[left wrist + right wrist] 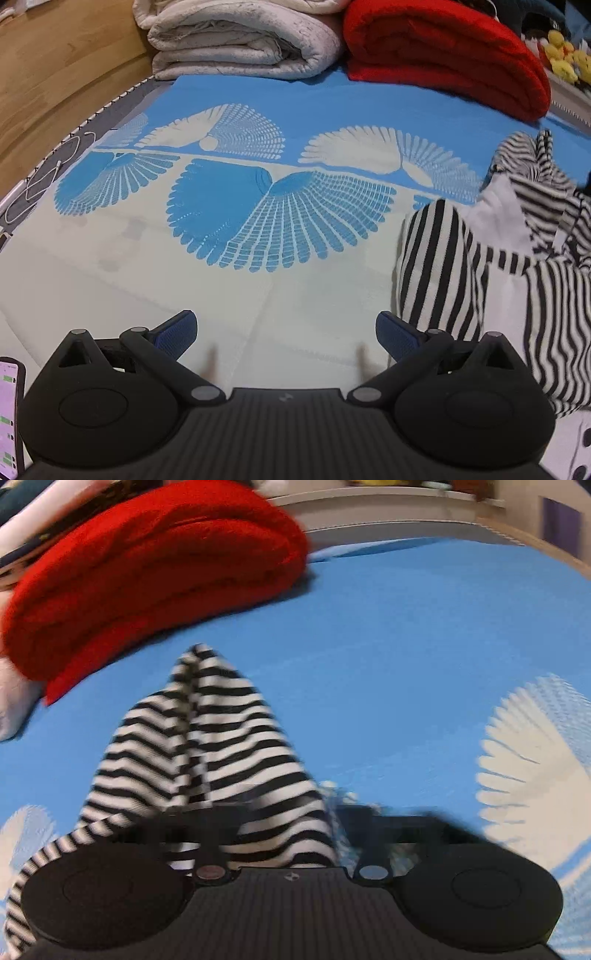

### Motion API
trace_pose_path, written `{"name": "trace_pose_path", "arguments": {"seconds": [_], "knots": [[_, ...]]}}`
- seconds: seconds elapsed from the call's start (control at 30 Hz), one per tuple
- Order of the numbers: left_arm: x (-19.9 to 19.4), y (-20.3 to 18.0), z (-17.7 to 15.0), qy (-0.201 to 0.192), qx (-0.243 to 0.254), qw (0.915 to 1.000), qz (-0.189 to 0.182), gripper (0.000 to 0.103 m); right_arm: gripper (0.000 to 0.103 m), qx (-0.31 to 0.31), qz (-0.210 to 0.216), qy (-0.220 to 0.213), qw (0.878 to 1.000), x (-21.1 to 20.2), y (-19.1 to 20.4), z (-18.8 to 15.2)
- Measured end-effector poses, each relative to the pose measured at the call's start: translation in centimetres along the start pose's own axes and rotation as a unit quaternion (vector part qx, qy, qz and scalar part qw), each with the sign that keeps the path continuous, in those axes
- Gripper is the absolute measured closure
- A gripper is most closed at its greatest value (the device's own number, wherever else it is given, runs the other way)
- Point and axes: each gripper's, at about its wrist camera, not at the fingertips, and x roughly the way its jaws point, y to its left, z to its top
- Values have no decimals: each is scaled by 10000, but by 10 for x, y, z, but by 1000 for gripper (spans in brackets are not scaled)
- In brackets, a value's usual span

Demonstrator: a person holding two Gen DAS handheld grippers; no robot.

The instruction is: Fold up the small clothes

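A black-and-white striped garment [509,258] lies crumpled at the right of the left wrist view on a blue and cream patterned bedsheet [258,229]. My left gripper [286,332] is open and empty over the cream part of the sheet, just left of the garment. In the right wrist view the striped garment [207,738] drapes over my right gripper [284,823] and hides its fingers. The view is blurred, and the garment seems lifted off the sheet.
A folded red blanket [443,51] and a folded white quilt [240,40] lie at the far edge of the bed. The red blanket [147,572] is close behind the garment. A phone [9,413] and a white cable [44,173] lie at the left.
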Motion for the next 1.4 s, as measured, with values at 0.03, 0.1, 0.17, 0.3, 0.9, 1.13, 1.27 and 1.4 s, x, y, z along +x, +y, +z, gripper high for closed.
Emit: {"name": "trace_pose_path", "arguments": {"seconds": [0.03,0.1,0.17,0.3,0.9,1.13,1.27,1.4], "knots": [[2,-1,-1,25,22,10000,31,0,102,-77,117,-248,9996,-14,1,2],[3,0,-1,46,4,10000,28,0,102,-302,594,-546,9963,-50,-1,2],[-1,2,-1,4,-63,10000,-3,0,102,-677,990,-600,9910,-92,-5,-6],[-8,3,1,-81,-203,9997,-54,0,102,-1154,891,-121,9892,-151,-27,-46],[8,-5,-3,70,-41,10000,53,0,24,569,-400,210,9974,-22,-39,26],[7,-12,-5,98,-24,9999,-40,0,95,-101,-116,-1462,9891,-96,17,64],[-7,-15,-3,-152,30,9999,-46,0,95,-649,1149,-2602,9565,-221,45,60],[-18,-13,-3,-258,-34,9995,-177,0,94,-1806,1648,-2342,9409,-298,40,-50]]}}
